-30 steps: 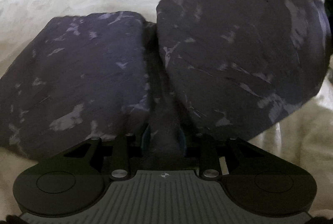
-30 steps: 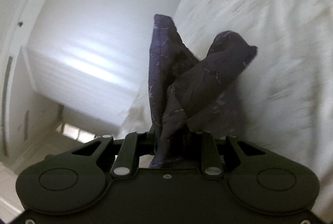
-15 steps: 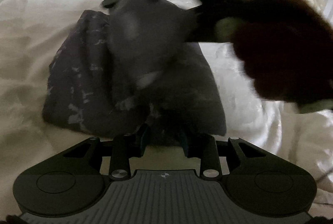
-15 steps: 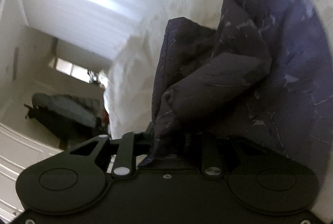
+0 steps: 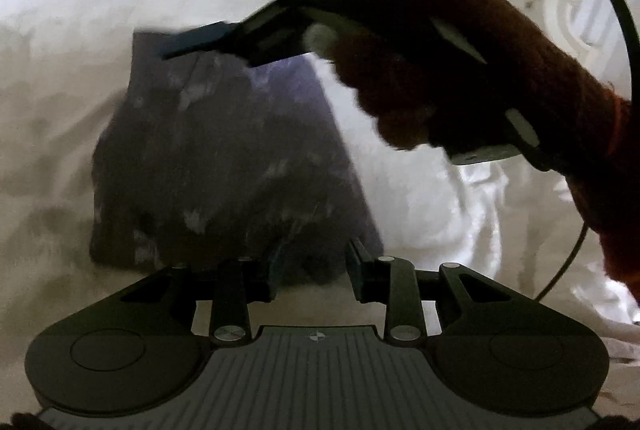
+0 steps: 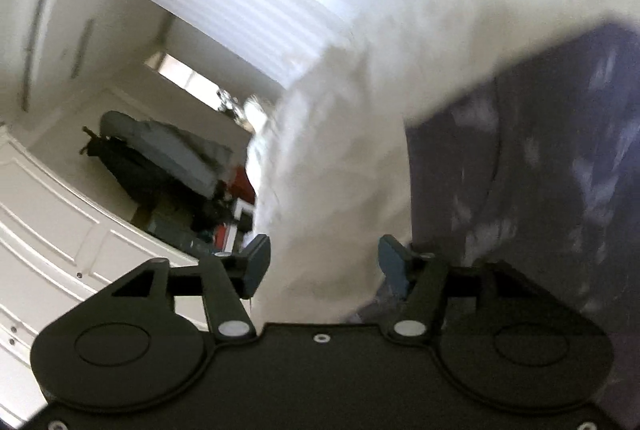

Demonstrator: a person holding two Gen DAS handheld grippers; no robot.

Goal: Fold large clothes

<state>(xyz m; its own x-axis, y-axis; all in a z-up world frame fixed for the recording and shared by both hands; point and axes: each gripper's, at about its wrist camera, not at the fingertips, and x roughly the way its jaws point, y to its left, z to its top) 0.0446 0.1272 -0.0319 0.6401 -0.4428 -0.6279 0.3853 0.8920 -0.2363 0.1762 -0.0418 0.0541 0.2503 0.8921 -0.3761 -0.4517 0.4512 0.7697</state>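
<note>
White bed [image 5: 52,134] (folded dark garment [image 5: 224,166])

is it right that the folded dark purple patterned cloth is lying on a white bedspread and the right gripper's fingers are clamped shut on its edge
Not quite. The folded dark purple patterned cloth does lie on the white bedspread, but the right gripper has just been opening: the right wrist view shows its fingers spread apart with nothing between them.

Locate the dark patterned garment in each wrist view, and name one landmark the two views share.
Left wrist: dark patterned garment fills the centre, its near edge between the left gripper's fingers.
Right wrist: right side, beside the right gripper.
Shared landmark: white bedding.
</note>
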